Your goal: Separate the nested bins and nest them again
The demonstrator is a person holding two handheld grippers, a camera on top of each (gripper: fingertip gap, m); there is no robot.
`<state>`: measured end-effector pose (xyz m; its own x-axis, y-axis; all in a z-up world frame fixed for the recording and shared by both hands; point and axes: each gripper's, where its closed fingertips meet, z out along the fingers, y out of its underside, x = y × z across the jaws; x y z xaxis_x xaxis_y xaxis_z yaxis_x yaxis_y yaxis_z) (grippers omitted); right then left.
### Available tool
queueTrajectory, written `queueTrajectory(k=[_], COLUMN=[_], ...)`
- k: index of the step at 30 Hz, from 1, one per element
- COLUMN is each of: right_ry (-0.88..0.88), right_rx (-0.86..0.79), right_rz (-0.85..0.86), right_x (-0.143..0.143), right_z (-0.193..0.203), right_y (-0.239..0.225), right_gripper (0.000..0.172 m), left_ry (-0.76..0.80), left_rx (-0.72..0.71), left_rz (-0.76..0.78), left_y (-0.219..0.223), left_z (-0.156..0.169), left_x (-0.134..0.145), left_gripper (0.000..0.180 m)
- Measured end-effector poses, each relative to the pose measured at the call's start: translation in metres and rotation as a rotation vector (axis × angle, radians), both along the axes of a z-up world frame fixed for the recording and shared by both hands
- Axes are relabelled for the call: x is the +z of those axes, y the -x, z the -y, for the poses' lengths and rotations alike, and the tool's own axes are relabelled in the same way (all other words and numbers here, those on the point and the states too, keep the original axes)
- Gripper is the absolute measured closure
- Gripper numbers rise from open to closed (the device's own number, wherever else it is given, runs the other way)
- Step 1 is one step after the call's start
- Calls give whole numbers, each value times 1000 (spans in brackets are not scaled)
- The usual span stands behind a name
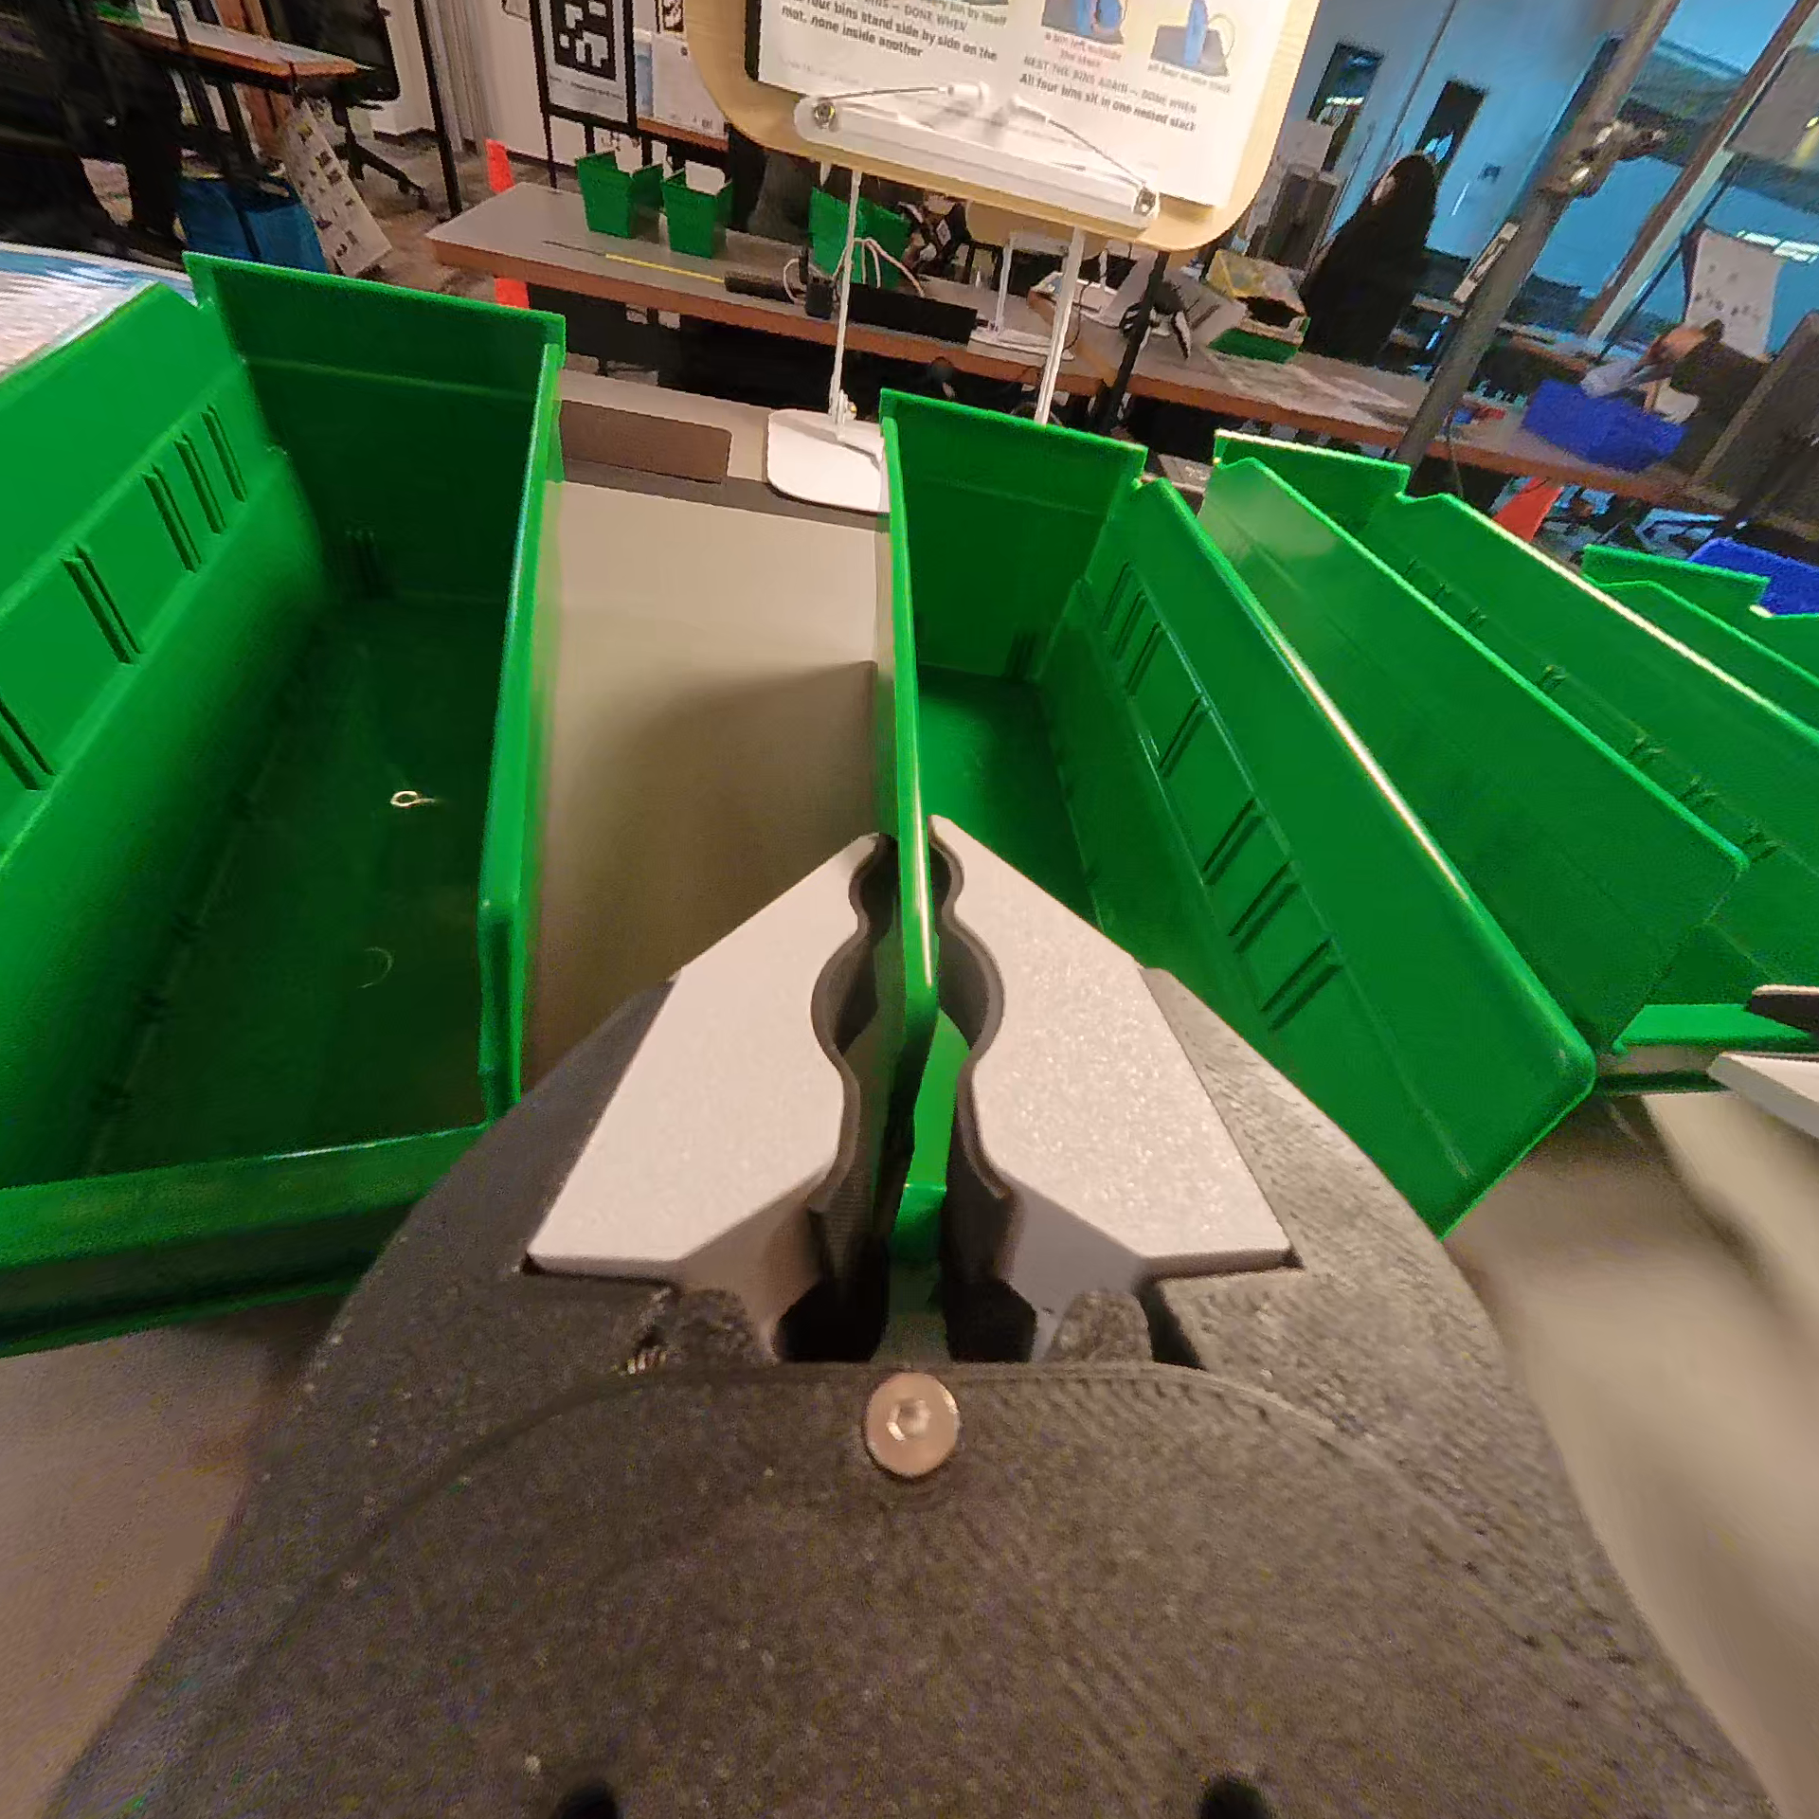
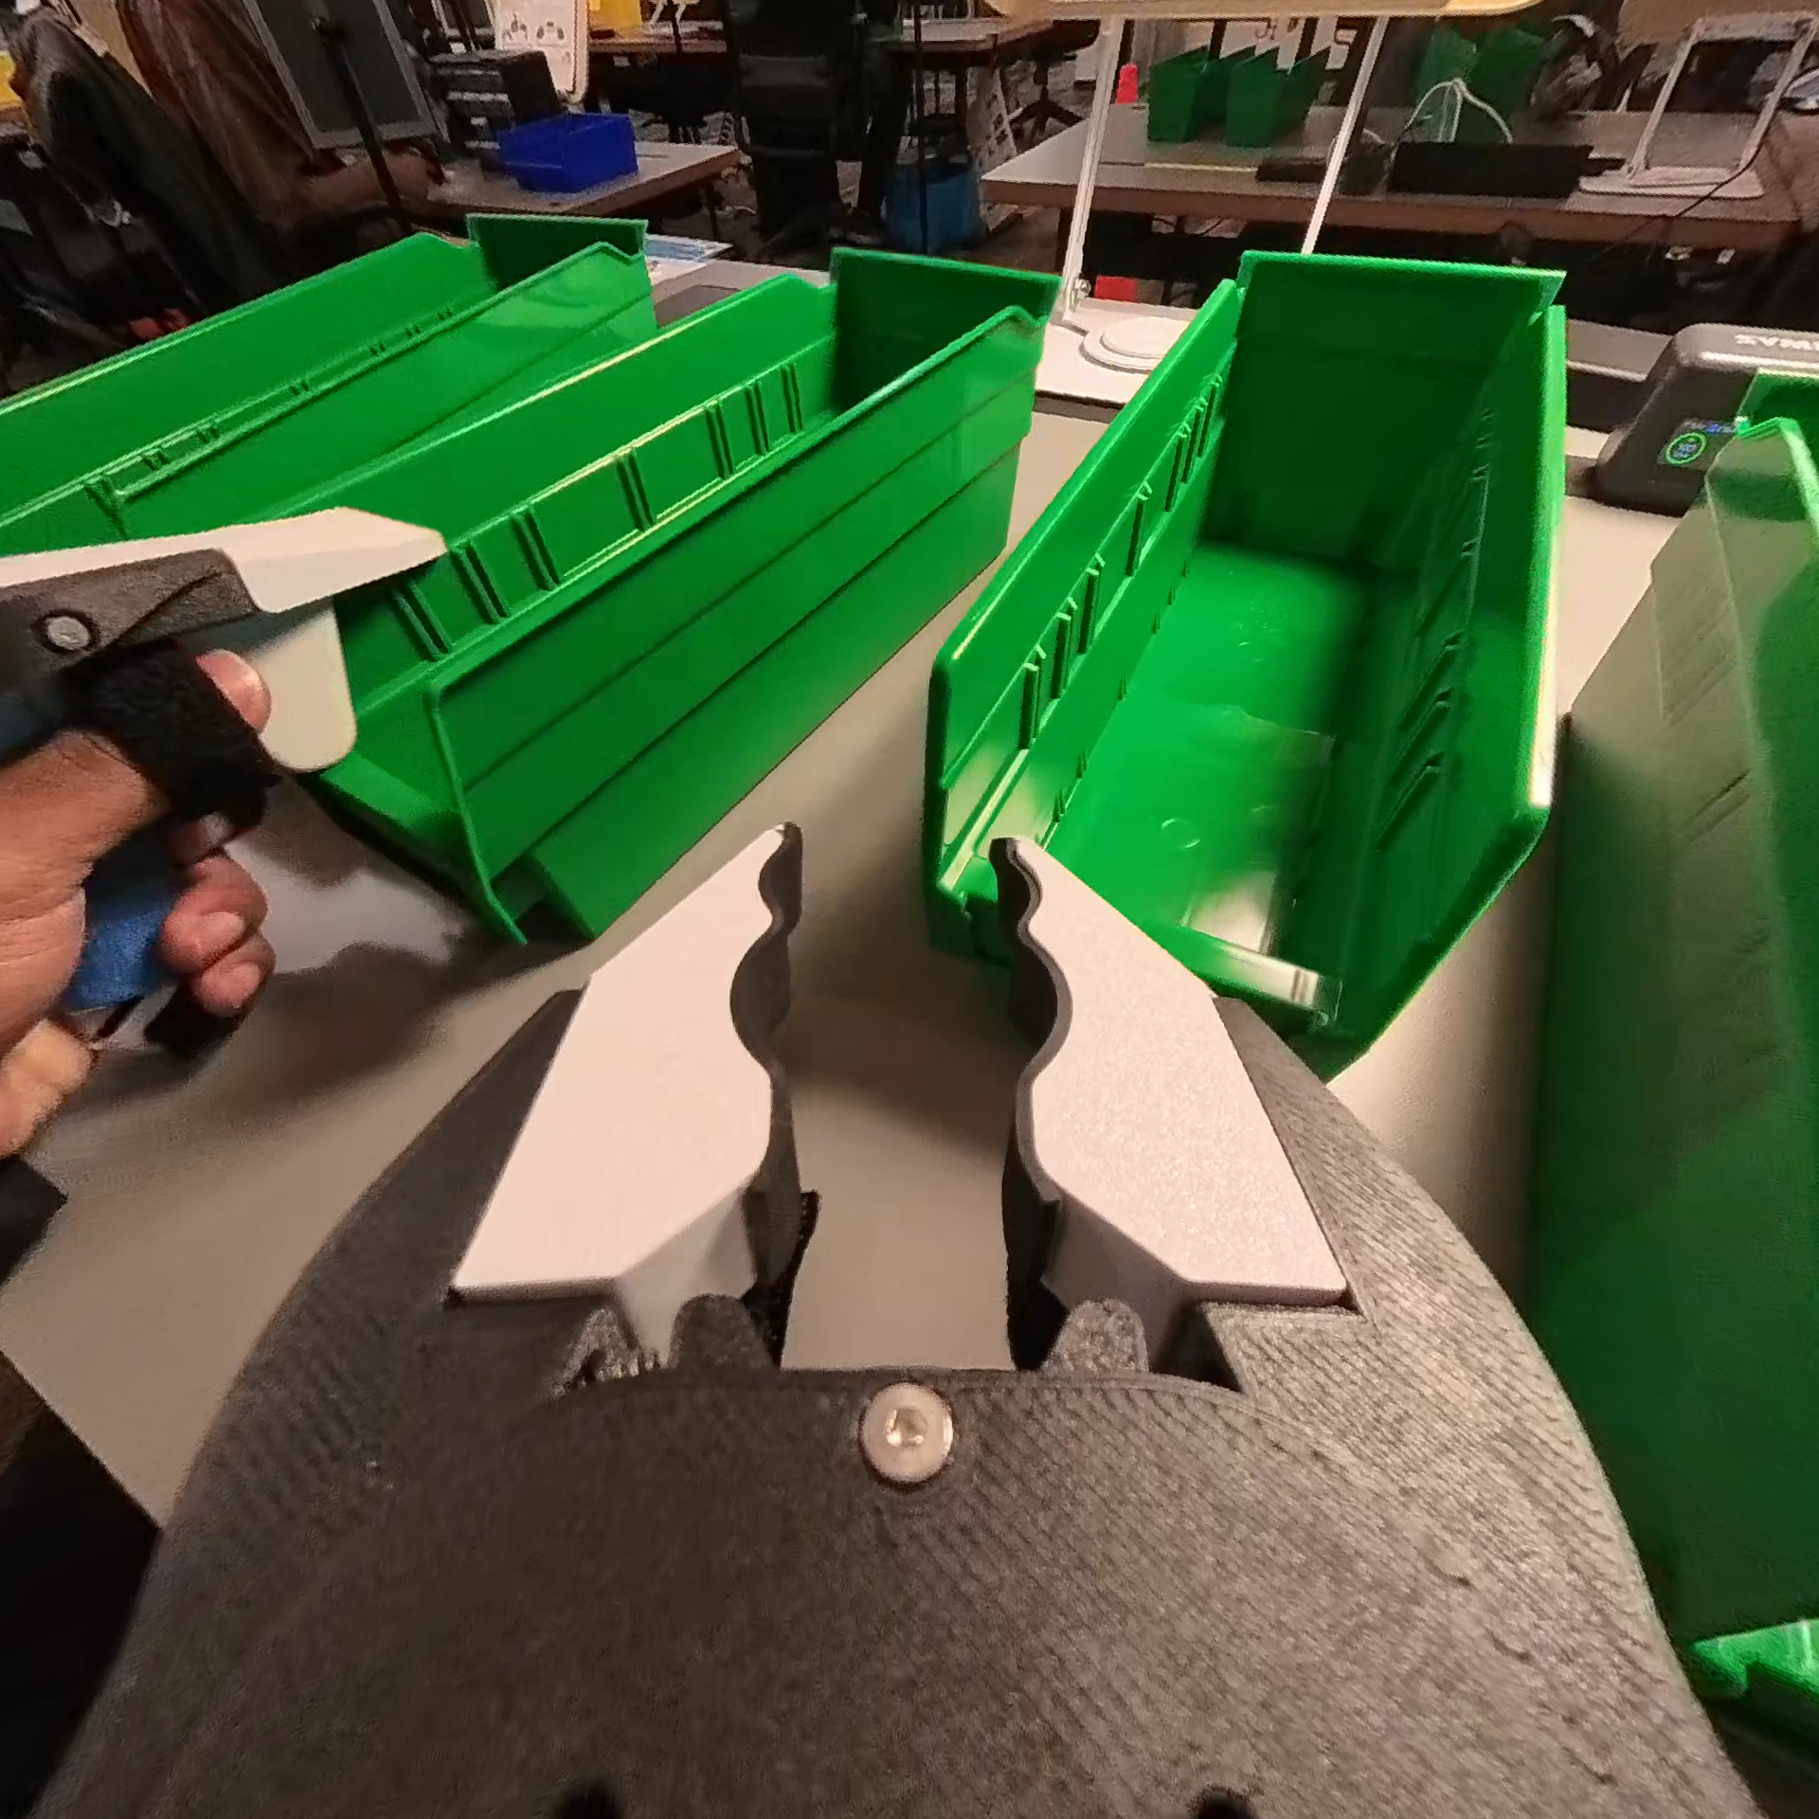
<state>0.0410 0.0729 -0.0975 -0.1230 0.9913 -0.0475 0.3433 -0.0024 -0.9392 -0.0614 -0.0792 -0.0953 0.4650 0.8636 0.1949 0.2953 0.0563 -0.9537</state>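
Several long green bins lie on the grey table (image 1: 689, 640). My left gripper (image 1: 910, 846) is shut on the left side wall of a green bin (image 1: 901, 610), with both pads pressed on the thin wall near its front end. In the right wrist view that gripper (image 2: 295, 630), held by a hand, sits at the near end of a bin that rests nested in another (image 2: 689, 551). My right gripper (image 2: 896, 856) is open with only bare table between its pads. Its right fingertip (image 2: 1024, 886) is at the near left corner of a single bin (image 2: 1280, 689).
Another green bin (image 1: 246, 689) lies left of the held one, with a strip of table between them. A further green bin (image 2: 1693, 984) stands close on the right. A white stand (image 1: 827, 463) with a board stands behind the bins. A grey device (image 2: 1693, 423) sits at the far right.
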Motion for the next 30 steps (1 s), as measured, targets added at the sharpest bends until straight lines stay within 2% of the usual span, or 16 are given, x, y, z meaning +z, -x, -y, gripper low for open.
queueTrajectory(k=[2,4,7,9,11,14,18,21,26,30], right_ry=[-5,-19,-44,-52,-52,-45,-78,-106,-100,-113], right_rx=[1,1,10,15,37,59,47,24,3,3], right_rz=[-1,-6,-14,20,88,99,62,37,25,20], right_x=[0,1,2,-3,-14,-16,-5,2,8,4], right_z=[0,-3,-12,-22,-27,-25,-14,-8,-1,4], right_y=[-2,-6,-14,-19,-21,-14,4,17,25,25], right_gripper=[131,130,127,117,100,95,101,117,146,157], left_ry=[2,-15,-35,-1,84,126,160,215,211,168], left_rx=[-19,-70,-137,-153,-148,-159,-186,-125,-80,-96], left_rz=[-32,-84,-177,-228,-212,-117,-69,-79,-104,-95], left_y=[-6,-20,-39,-42,-32,-14,-1,7,1,-7], left_z=[-1,1,23,46,67,77,62,62,74,83], left_x=[4,17,46,59,53,31,10,0,1,2], left_gripper=[175,159,150,147,137,130,145,164,169,171])
